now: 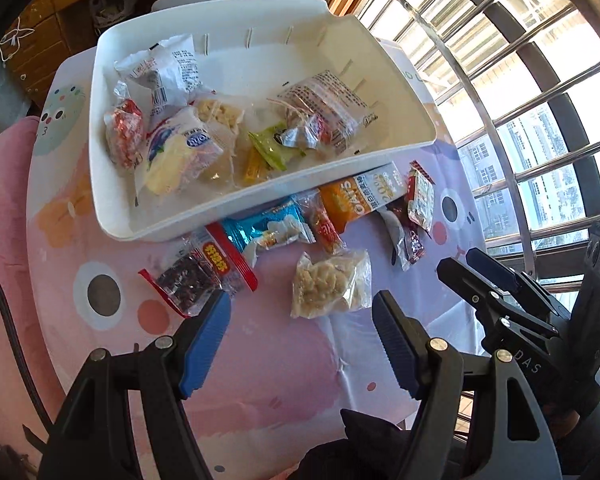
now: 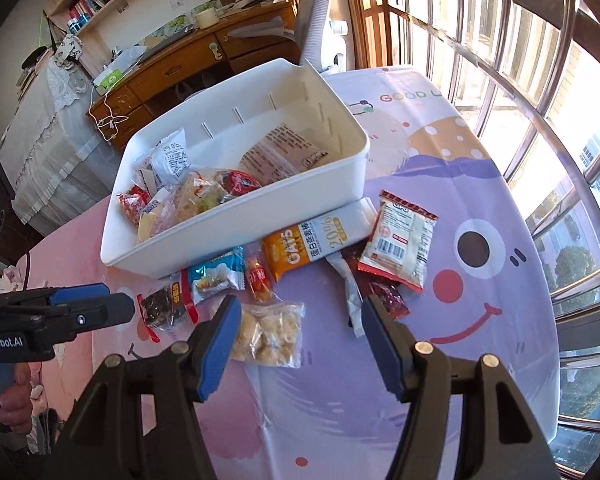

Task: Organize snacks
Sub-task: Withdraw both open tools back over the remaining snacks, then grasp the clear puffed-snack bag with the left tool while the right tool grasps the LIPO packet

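I am working over a table covered by a glossy pink and lilac cartoon-print cloth [image 2: 440, 184], beside tall windows with metal bars [image 2: 548, 92]; a wooden desk with drawers [image 2: 204, 56] and bookshelves stand beyond the table's far edge. My landmark is the white rectangular plastic bin [image 1: 260, 196], which sits on the cloth with its long axis running from near-left to far-right in both views. Inside it lie a heap of wrapped snacks, crowded toward its left end. Just outside the bin's near wall a row of packets lies on the cloth: a clear red-edged bag of dark pieces [image 2: 166, 308], a teal packet [image 2: 216, 276], an orange oats bar [image 2: 320, 242] partly tucked under the bin and pointing along the wall, and a red-bordered white sachet [image 2: 400, 240]. Nearer to me than the row lies a clear bag of pale puffed bites [image 2: 270, 334], its long axis roughly across my view. My right gripper [image 2: 296, 324] hovers over that bag, fingers wide and empty. My left gripper [image 1: 300, 312] hangs near the same bag, likewise wide open.
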The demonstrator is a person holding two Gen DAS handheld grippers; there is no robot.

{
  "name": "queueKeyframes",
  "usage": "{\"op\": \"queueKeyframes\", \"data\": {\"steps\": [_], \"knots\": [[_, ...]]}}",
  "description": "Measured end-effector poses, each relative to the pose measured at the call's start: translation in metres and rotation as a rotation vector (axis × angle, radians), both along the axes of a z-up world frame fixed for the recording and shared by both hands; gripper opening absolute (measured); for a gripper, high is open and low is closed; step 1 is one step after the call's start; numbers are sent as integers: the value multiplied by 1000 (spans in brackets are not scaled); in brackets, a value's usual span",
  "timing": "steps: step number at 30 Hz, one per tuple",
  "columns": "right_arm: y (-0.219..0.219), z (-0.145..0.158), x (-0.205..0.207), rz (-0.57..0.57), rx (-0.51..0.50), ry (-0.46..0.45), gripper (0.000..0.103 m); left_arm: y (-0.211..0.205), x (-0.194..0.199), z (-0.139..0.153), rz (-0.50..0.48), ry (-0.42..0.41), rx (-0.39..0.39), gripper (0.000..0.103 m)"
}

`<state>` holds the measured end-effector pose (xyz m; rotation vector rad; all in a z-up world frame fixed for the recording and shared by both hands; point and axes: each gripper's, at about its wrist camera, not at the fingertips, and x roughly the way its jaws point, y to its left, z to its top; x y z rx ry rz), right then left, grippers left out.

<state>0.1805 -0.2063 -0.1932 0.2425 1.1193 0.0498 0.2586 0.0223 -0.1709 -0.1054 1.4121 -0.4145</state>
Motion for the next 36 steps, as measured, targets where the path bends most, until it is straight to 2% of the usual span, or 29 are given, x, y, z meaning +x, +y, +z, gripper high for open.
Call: {"op": "queueKeyframes", "data": {"steps": [11, 19, 24, 31, 36], "knots": [[-47, -17, 3, 23, 85, 62, 66, -48, -15, -26, 15, 71, 85, 72], [-80, -33, 19, 11, 161, 109, 70, -72, -15, -51, 75, 124, 149, 84], [-93, -47, 33, 3, 200, 122, 70, -84, -6, -67, 112, 141, 188, 87], [-97, -65, 52, -19, 216, 136, 70, -89, 5, -89, 130, 165, 248, 87], [-94, -75, 64, -31, 190, 119, 70, -87, 9, -101, 155, 161, 281, 87]]}}
